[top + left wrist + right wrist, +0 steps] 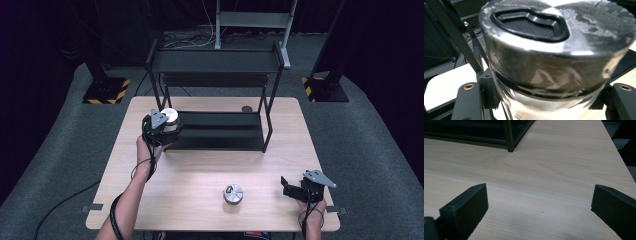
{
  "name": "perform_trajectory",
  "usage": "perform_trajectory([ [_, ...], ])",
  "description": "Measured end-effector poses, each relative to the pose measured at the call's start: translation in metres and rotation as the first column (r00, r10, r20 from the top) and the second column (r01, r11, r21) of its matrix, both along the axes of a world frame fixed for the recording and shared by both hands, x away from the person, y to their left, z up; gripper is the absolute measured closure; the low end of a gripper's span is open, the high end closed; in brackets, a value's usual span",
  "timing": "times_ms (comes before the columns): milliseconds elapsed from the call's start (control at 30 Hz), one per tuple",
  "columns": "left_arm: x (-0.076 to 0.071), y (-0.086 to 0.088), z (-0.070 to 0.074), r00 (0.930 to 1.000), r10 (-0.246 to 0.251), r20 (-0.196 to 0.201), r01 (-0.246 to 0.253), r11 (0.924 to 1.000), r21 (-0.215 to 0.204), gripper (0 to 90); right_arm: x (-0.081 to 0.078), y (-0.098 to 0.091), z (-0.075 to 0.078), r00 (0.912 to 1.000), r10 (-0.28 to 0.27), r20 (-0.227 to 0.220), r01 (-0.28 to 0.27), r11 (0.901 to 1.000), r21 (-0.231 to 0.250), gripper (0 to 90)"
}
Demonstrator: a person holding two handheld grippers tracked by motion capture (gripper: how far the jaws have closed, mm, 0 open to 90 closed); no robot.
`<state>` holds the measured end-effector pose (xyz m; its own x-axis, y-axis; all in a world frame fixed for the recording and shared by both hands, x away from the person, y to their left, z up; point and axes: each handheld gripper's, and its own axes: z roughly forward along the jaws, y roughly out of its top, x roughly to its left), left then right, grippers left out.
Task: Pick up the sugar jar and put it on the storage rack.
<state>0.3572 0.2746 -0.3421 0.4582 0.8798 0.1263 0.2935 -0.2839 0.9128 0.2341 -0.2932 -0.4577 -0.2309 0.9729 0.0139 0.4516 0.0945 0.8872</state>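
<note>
You are resting the right gripper (292,189) at the near right corner of the table (200,170), jaws spread wide with bare wood between them in the right gripper view; it is carrying nothing. Keep it parked there, since it is well apart from the work.

Just left of it, near the front edge, a second tin (233,193) is standing upright on the wood, untouched and waiting its turn by the look of it.

Farther out, your left gripper (167,125) is clamping the tin (554,55) by its side wall, jaws closed on it. In the left gripper view the ring-pull lid is facing up toward the camera and the can is sitting roughly level. In the high view you are holding it at the left end of the black shelf rack (215,131), by the lower shelf and beside the front left post.

Judged step: placing this tin on the lower shelf. To do it well:
- keep the tin upright as you are bringing it past the post;
- mind the upper shelf overhead;
- lower until the base is sitting flat before loosening the jaws;
- leave room beside it for the second tin.

Whether the base is already touching the shelf cannot be told.
</note>
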Motion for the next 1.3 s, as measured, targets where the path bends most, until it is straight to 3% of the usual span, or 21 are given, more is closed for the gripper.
perform_trajectory([
  [867, 0.018, -0.008, 0.015, 1.0, 0.005, 0.001, -0.005, 0.9996, 0.027, 30.4, 0.001, 0.001, 0.001, 1.0, 0.006, -0.007, -0.006, 1.0, -0.007, 0.0],
  [1300, 0.027, -0.009, 0.022, 0.9999, 0.012, 0.0, -0.012, 0.9998, 0.018, 30.4, 0.001, 0.0, 0.001, 1.0, 0.003, -0.007, -0.003, 1.0, -0.005, 0.0],
])
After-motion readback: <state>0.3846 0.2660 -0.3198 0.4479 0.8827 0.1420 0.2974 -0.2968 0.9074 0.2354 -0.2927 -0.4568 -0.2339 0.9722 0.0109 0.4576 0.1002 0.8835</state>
